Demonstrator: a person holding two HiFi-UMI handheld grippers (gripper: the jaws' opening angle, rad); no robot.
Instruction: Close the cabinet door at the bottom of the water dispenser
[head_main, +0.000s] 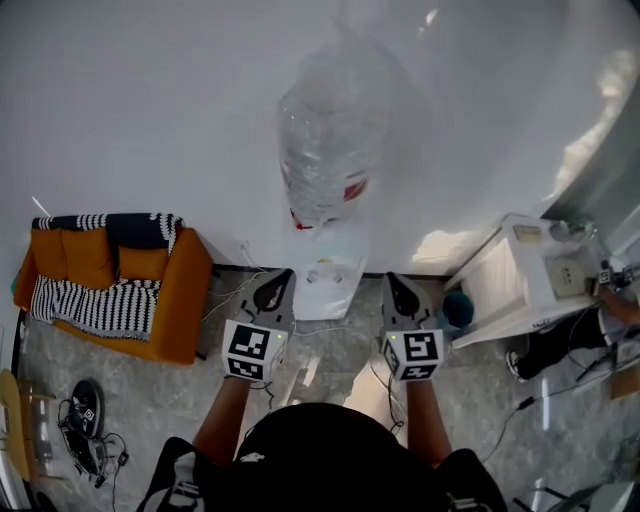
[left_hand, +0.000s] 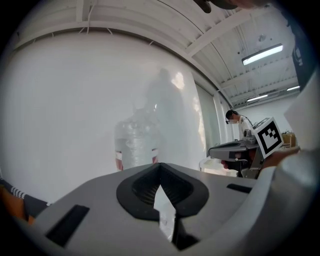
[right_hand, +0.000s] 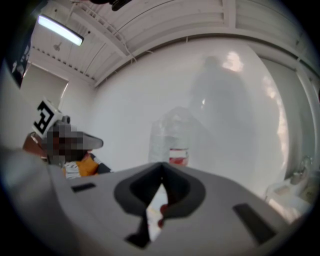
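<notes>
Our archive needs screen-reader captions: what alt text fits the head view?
Seen from above, a person holds the left claw and right claw side by side, both shut, pointing at a white water dispenser with a clear bottle against a white wall. An orange sofa stands at left.

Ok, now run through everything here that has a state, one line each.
left gripper: shut, nothing between the jaws
right gripper: shut, nothing between the jaws
water bottle: seated on top of the water dispenser
cabinet door: out of sight from above, open or closed cannot be told
striped blanket: draped over the orange sofa
</notes>
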